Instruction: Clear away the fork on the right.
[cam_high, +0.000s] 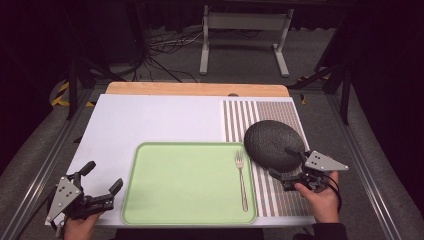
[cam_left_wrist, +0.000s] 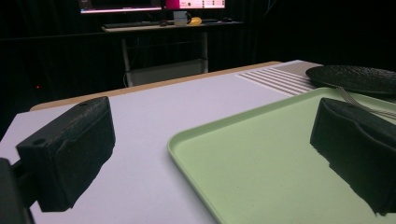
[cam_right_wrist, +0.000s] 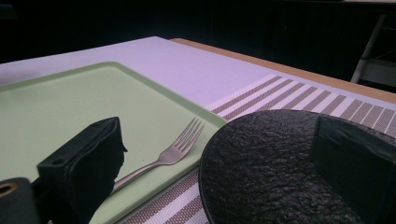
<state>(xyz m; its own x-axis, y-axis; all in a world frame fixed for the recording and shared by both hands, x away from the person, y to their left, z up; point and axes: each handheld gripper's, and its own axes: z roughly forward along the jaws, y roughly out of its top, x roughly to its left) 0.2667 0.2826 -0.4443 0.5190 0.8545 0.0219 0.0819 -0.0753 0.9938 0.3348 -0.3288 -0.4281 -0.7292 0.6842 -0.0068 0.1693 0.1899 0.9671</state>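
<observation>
A light green tray (cam_high: 185, 185) lies at the front middle of the white table top. On its right side rests a metal fork (cam_high: 241, 180), tines pointing away. A dark, rough-surfaced plate (cam_high: 272, 142) sits on a striped placemat (cam_high: 280, 112), and its left edge reaches the tray's right rim. My right gripper (cam_high: 282, 161) is open at the plate's near edge. In the right gripper view one jaw hangs over the plate (cam_right_wrist: 271, 177) and the other stands by the fork (cam_right_wrist: 173, 151). Left of the tray, my left gripper (cam_high: 104, 176) is open and holds nothing.
A wooden strip (cam_high: 197, 89) runs along the table's far edge. Beyond it are a metal stand (cam_high: 245, 22) and cables on the floor. The left gripper view shows the tray's corner (cam_left_wrist: 187, 135), the plate (cam_left_wrist: 355, 77) and bare white table (cam_left_wrist: 154, 107).
</observation>
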